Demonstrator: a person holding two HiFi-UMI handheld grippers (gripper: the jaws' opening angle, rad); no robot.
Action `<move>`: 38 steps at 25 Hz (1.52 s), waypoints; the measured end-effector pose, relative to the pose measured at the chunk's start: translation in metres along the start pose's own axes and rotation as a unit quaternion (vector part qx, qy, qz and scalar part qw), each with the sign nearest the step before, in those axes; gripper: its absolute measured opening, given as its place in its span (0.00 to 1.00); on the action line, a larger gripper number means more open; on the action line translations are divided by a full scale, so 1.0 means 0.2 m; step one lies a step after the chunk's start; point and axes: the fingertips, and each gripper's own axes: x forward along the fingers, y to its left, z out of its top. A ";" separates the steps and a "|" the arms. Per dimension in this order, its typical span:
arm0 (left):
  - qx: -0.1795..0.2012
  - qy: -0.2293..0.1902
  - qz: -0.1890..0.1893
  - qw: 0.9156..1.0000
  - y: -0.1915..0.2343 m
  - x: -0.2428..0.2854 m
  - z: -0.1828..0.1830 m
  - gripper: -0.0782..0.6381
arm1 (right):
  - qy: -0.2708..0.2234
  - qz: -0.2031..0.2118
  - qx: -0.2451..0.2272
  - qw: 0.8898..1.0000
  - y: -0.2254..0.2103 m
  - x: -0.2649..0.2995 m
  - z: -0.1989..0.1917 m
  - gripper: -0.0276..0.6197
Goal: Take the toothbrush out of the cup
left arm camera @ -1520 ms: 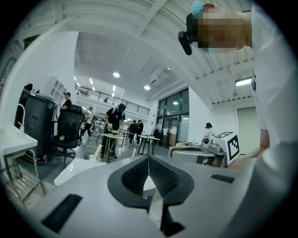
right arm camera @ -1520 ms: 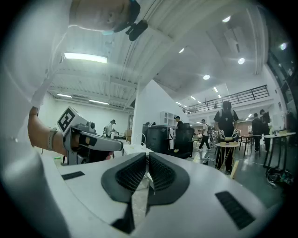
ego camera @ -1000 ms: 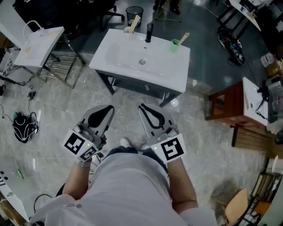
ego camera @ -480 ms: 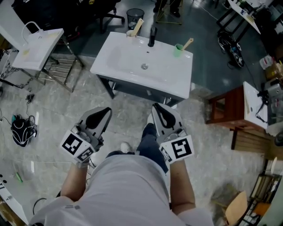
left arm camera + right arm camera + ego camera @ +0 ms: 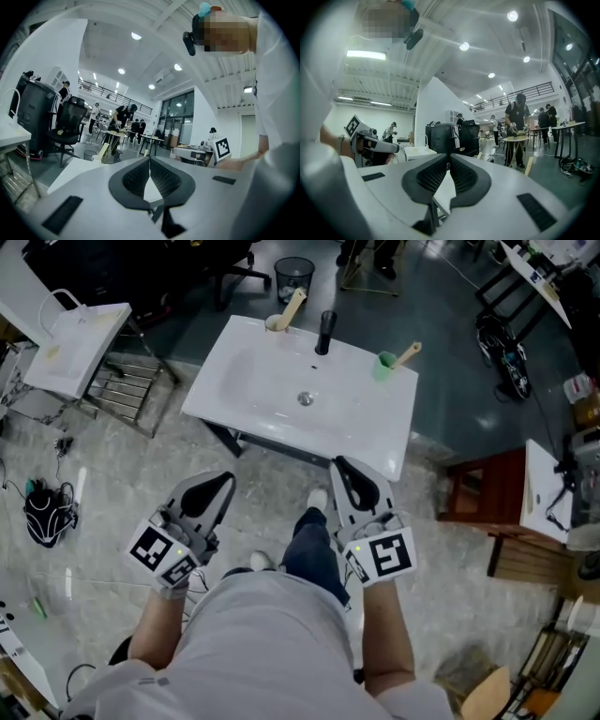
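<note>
Left gripper (image 5: 225,479) and right gripper (image 5: 339,465), both closed and empty, are nearing the sink (image 5: 262,381) as we are walking up, with the toothbrush (image 5: 407,354) waiting in the green cup (image 5: 384,367) at its far right corner.

A white washbasin stand (image 5: 253,381) is standing just ahead of the jaws on pale marbled floor (image 5: 103,484), which is giving way to dark teal flooring (image 5: 450,371) beyond. Left of the jaws a white table (image 5: 80,334) is sitting beside a wire rack (image 5: 127,385); to their right a reddish wooden stool (image 5: 473,479) is standing. Round ceiling lamps (image 5: 136,36) are glowing overhead, and tall glazed doors (image 5: 180,122) are showing far ahead.
</note>
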 end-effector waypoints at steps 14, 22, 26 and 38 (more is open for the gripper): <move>-0.009 0.014 0.027 1.000 0.31 0.92 0.13 0.13 | 0.006 0.028 0.032 0.999 -0.81 0.47 -0.01 0.09; 0.000 0.020 0.026 0.999 0.33 1.34 0.24 0.13 | 0.002 0.038 0.034 0.999 -1.17 0.58 0.06 0.09; -0.004 0.023 0.025 0.999 0.34 1.44 0.25 0.13 | -0.001 0.028 0.036 0.999 -1.27 0.61 0.09 0.09; -0.003 0.037 -0.047 0.998 0.44 1.64 0.29 0.13 | 0.009 -0.069 0.046 0.996 -1.45 0.63 0.07 0.09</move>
